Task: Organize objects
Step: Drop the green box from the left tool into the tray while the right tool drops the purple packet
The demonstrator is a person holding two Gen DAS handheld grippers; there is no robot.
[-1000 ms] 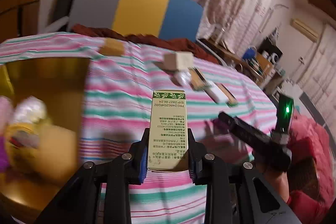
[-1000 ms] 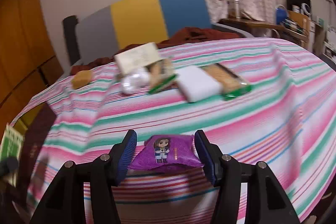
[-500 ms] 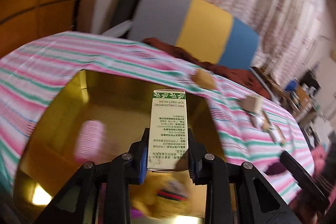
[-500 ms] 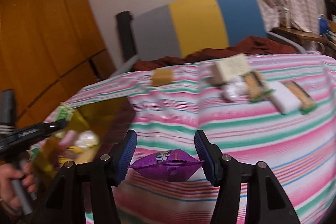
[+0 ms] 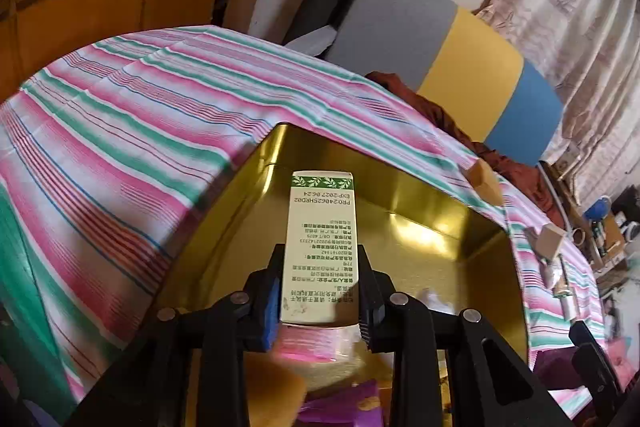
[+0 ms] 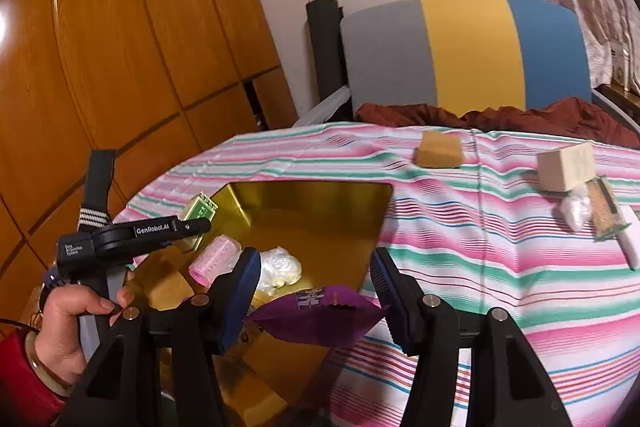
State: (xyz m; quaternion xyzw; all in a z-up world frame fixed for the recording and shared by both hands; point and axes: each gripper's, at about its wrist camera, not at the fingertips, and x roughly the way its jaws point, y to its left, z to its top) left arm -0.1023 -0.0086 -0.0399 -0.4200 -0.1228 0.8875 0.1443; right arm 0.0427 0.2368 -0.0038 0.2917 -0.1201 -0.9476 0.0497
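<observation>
With the left hand-held gripper pinching the carton and the right hand-held gripper pinching the purple pouch, we lower both well inside the gold tin before releasing.

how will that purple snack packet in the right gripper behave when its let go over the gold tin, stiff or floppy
Probably floppy: the purple packet bulges and pinches to points where the right gripper squeezes it, so it looks like soft, puffy film. It likely weighs little for its size. Dropped into the gold tin, it should flop flat rather than roll, though the glossy film may slide on the items already inside.
</observation>
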